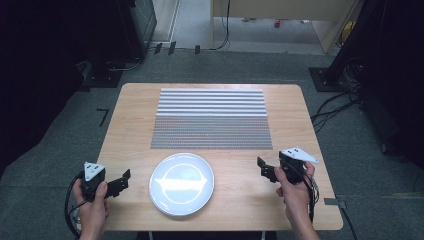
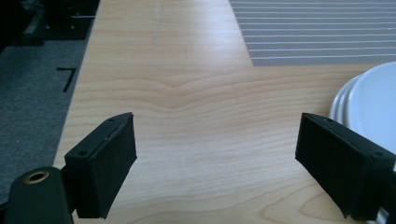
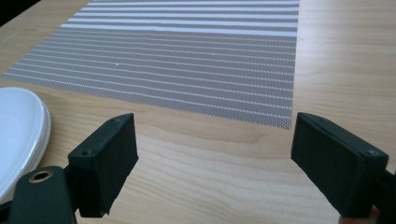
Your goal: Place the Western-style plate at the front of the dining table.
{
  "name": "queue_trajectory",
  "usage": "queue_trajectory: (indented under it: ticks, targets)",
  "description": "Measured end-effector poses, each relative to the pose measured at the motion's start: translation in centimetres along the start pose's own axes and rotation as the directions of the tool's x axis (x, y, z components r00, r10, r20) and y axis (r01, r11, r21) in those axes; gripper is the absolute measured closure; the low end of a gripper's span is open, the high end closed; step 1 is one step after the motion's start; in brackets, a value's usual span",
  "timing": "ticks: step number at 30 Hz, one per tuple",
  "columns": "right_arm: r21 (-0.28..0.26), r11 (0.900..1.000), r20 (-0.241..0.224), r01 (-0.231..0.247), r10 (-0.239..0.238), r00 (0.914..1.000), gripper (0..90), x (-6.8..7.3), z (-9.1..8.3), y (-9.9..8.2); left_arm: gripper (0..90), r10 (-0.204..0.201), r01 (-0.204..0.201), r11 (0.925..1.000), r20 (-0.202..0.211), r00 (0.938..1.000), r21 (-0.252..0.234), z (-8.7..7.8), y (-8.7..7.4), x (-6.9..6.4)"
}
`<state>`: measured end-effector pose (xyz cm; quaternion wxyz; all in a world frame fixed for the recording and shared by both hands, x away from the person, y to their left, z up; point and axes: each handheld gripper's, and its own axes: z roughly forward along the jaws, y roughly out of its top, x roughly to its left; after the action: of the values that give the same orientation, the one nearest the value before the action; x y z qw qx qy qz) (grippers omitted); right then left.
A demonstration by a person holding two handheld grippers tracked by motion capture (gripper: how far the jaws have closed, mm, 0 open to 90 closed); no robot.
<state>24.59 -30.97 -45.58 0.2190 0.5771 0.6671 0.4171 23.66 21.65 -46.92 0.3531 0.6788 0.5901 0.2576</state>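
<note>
A stack of white plates (image 1: 181, 183) sits at the front middle of the wooden table (image 1: 135, 107). Behind it lies a grey and white striped placemat (image 1: 211, 118). My left gripper (image 1: 121, 182) is held just left of the plates, open and empty. In the left gripper view its open jaws (image 2: 217, 163) hover over bare wood, with the plates (image 2: 369, 93) at the right and the placemat (image 2: 322, 32) beyond. My right gripper (image 1: 264, 169) is held right of the plates, open and empty. The right gripper view has the plates (image 3: 18, 126) at its left and the placemat (image 3: 187, 60) ahead of the gripper (image 3: 215, 163).
Grey carpet surrounds the table. Cables (image 1: 330, 107) run over the floor at the right, and dark equipment (image 1: 120, 30) stands at the back left. A pale wooden cabinet (image 1: 280, 15) stands at the back.
</note>
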Motion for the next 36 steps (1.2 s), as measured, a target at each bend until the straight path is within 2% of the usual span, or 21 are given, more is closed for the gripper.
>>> queue_trajectory:
  ticks: [7,11,14,16,21,26,33,36]
  targets:
    - [-0.012,0.9996,-0.022,0.026,-0.026,0.9994,14.6,1.5,0.6,1.3,12.2,0.013,-0.012,0.9999,0.037,0.9993,-0.006,0.3,1.7,-0.8]
    - [-0.012,0.9996,-0.035,0.027,-0.027,0.9990,14.8,2.6,1.3,2.1,12.2,-0.015,0.016,0.9998,0.066,0.9977,-0.015,1.0,2.8,-1.5]
    - [-0.014,0.9998,-0.040,0.015,-0.015,0.9991,15.2,3.1,1.6,2.4,12.2,-0.047,0.049,0.9986,0.099,0.9940,-0.021,1.4,3.1,-2.1]
    - [-0.009,0.9999,-0.044,0.013,-0.014,0.9989,15.4,3.6,2.0,2.5,12.2,-0.045,0.047,0.9986,0.106,0.9933,-0.025,1.6,3.3,-2.7]
    - [-0.005,0.9996,-0.057,0.028,-0.028,0.9980,16.1,4.6,2.7,2.7,12.4,-0.029,0.032,0.9992,0.114,0.9930,-0.023,1.7,3.2,-3.4]
    - [-0.003,0.9991,-0.063,0.041,-0.041,0.9971,17.9,5.0,3.0,2.4,12.5,-0.029,0.031,0.9994,0.120,0.9923,-0.016,1.9,2.7,-3.7]
    - [0.016,0.9988,-0.088,0.047,-0.045,0.9951,18.4,5.7,3.3,1.6,12.4,-0.005,0.005,1.0000,0.139,0.9902,-0.003,1.7,2.2,-5.1]
    - [0.021,0.9983,-0.092,0.055,-0.053,0.9944,18.4,6.1,3.6,1.3,12.4,-0.007,0.008,1.0000,0.163,0.9867,0.000,1.6,2.0,-5.3]
